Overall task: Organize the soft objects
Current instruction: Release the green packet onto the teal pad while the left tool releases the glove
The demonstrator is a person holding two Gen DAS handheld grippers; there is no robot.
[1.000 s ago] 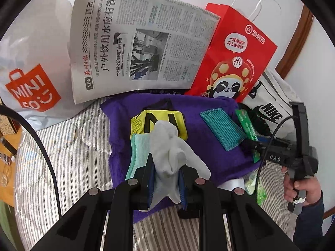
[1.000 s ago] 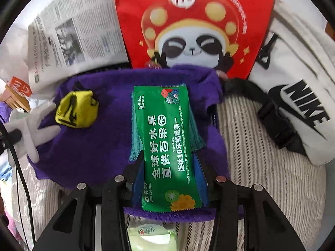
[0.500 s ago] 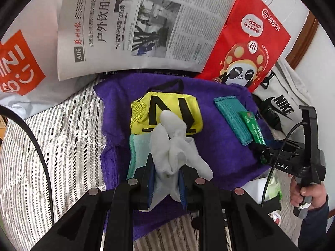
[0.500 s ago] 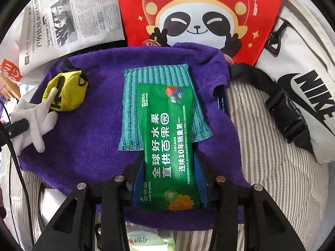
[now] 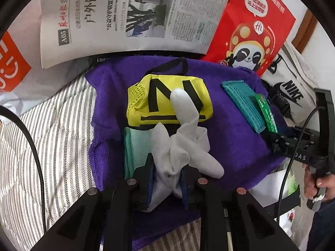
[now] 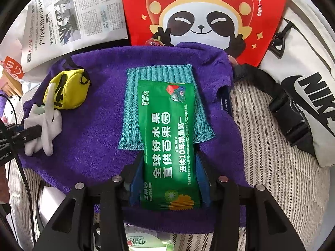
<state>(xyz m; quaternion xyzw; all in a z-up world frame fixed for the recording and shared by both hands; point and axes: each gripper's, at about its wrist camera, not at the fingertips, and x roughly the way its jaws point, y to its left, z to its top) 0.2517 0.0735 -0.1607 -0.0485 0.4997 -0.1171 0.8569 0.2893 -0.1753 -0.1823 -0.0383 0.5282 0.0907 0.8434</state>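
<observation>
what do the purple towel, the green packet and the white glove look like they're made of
Purple towel: looks like terry cloth, matte, with a fuzzy looped pile. Green packet: likely plastic film, glossy, showing a bright glare patch and crimped end. White glove: seemingly thin knit fabric, matte, limp and creased.

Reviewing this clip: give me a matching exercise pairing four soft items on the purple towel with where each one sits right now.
Things:
1. white glove
2. green wet-wipes packet
3. yellow pouch
4. teal ribbed cloth

Places:
A. under the packet's far end, flat on the purple towel
B. between the fingers of the right gripper
C. lying free near the towel's far edge
D. between the fingers of the left gripper

Pairs: 1-D, 2-B, 3-C, 4-A
</observation>
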